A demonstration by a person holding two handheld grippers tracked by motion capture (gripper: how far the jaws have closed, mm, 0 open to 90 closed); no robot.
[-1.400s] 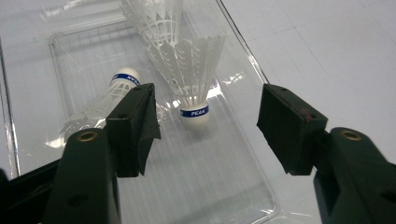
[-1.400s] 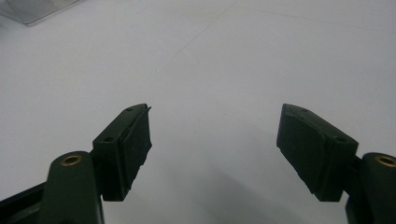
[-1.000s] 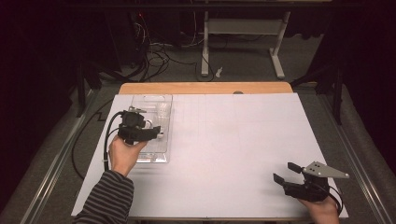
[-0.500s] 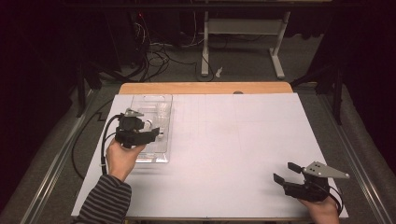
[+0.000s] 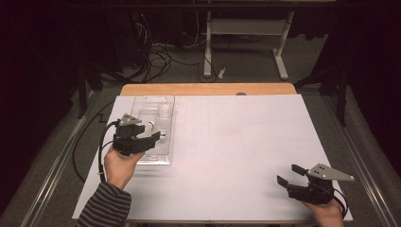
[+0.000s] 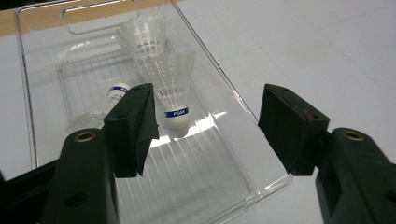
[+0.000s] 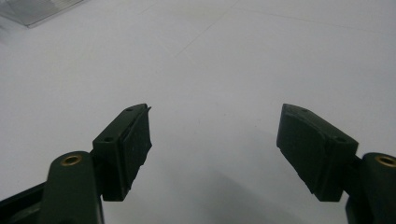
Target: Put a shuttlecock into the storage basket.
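Observation:
A clear plastic tray [image 5: 152, 100] lies at the table's left side. In the left gripper view, three white shuttlecocks lie in the tray [image 6: 201, 161]. One shuttlecock [image 6: 173, 84] points its blue-banded cork toward me. A second shuttlecock [image 6: 142, 31] lies behind it. A third shuttlecock [image 6: 106, 100] lies at the left, partly hidden by my jaw. My left gripper [image 5: 152, 135] [image 6: 208, 119] hovers open over the tray's near half, holding nothing. My right gripper [image 5: 290, 175] [image 7: 215, 135] stands open and empty above the white table surface at the front right.
A white sheet [image 5: 236, 142] covers the table, with a wooden strip [image 5: 208, 89] along the far edge. The left gripper's black cable [image 5: 101, 151] loops off the table's left side. Beyond the table are a desk frame [image 5: 246, 28] and floor cables [image 5: 156, 52].
My left gripper has drawn back a little toward the near end of the tray, still open. The right gripper has stayed still.

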